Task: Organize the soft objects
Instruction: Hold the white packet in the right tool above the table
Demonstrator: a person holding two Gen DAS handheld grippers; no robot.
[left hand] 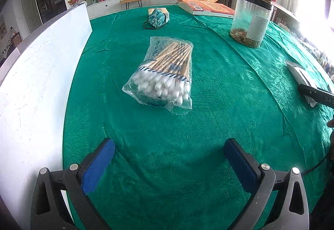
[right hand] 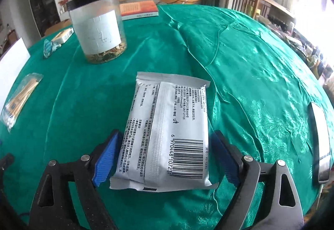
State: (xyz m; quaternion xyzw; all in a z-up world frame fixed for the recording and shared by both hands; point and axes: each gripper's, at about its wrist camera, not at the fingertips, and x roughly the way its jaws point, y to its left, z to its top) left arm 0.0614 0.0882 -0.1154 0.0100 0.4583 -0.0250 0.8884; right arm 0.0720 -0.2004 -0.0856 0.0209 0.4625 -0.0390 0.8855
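Observation:
A clear bag of cotton swabs (left hand: 165, 75) lies on the green tablecloth (left hand: 146, 146), ahead of my left gripper (left hand: 169, 159), which is open and empty above the cloth. The bag also shows in the right wrist view (right hand: 18, 98) at the far left. A silver-white soft packet with a barcode (right hand: 167, 132) lies between the fingers of my right gripper (right hand: 167, 157). The jaws stand open on either side of it, with small gaps. A teal patterned pouch (left hand: 156, 18) lies at the far side of the table, and shows too in the right wrist view (right hand: 49, 47).
A clear jar with a black lid (right hand: 98, 25) stands behind the packet. An orange book (right hand: 138, 9) lies at the far edge. A white board (left hand: 37, 75) stands along the left edge. A white device (right hand: 320, 140) lies at the right. A small box (right hand: 62, 36) sits near the pouch.

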